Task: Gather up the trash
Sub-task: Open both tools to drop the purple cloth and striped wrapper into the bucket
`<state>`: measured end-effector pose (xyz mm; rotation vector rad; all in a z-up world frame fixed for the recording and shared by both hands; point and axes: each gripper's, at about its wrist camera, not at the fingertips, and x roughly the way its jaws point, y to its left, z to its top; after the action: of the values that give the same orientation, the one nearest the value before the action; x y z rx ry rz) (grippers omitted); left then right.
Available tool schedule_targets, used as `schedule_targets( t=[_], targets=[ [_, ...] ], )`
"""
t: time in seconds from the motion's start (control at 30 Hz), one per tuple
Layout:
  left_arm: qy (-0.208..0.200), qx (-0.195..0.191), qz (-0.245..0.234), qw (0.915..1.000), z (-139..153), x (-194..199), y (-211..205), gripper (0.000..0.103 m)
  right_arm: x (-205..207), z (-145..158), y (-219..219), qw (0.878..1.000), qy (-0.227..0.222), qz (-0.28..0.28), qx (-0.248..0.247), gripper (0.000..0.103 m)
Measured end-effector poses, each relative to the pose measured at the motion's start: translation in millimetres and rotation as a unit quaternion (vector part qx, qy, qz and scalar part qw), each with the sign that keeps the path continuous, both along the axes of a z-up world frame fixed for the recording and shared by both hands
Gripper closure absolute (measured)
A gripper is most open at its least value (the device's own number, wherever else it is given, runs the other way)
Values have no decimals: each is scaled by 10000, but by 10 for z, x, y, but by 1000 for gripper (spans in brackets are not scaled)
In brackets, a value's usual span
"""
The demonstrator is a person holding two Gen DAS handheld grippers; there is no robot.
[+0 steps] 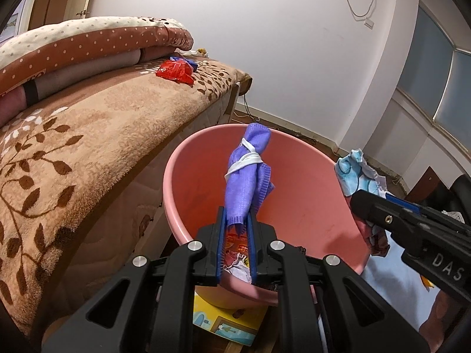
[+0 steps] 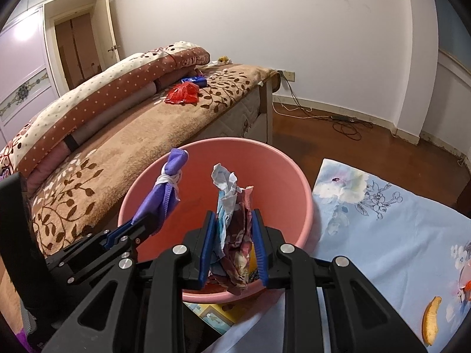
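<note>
Trash hangs over my pink basin so it falls in on release: left gripper clamps the tied purple cloth, right gripper pinches crumpled wrappers.

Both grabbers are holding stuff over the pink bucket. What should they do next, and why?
Probably open and let go. The left gripper is shut on the purple cloth bundle, and the right gripper is shut on crumpled wrappers. Both loads hang over the mouth of the pink bucket, so they should drop inside. The red wrapper on the bed waits for later.
</note>
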<state>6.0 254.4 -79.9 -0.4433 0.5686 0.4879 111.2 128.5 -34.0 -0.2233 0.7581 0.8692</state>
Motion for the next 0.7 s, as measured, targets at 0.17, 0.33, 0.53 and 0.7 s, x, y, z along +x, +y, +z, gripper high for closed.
schedule_targets(
  t=[0.17,0.33,0.53,0.7],
  targets=[
    [12,28,9,10000,-5,13,4,89,10,-19,7,10000,7,-6,-12,77],
    [17,44,1,10000,-8,16,-7,83,31,-24,6,10000,16,-29,13,77],
    [-35,107,-104,9999,8,23,-46,68,42,-23,5,10000,32,-16,17,75],
    [-46,127,-161,9998,10,34,-64,62,44,-11,13,10000,39,-16,24,61]
  ],
)
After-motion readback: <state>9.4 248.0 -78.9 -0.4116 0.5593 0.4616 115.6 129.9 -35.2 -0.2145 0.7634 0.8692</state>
